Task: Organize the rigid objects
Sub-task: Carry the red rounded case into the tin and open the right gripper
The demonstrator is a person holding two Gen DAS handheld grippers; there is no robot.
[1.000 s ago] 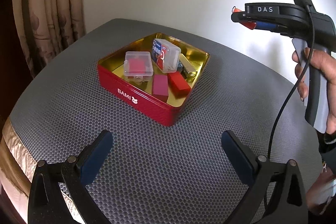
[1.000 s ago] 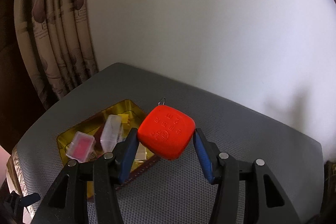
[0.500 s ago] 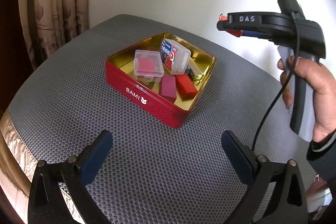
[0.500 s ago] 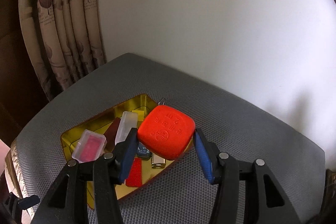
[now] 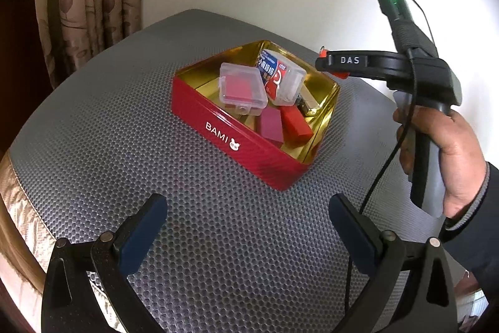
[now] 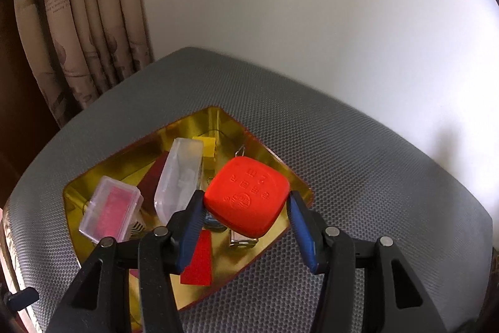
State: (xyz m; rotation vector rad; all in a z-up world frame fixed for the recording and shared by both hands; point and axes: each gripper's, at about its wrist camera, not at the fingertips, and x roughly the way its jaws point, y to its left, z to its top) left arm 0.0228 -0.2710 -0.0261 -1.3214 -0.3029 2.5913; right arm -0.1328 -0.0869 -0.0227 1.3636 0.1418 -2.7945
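Orange-red block (image 6: 248,199) in right claw (image 6: 246,216) hides tin's (image 6: 187,127) contents.

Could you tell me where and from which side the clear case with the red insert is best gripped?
Grip the clear case across its two long side walls, coming from above. It lies on top of the other items in the tin, tilted, so its sides look exposed; the tin's wall would probably block a sideways approach.
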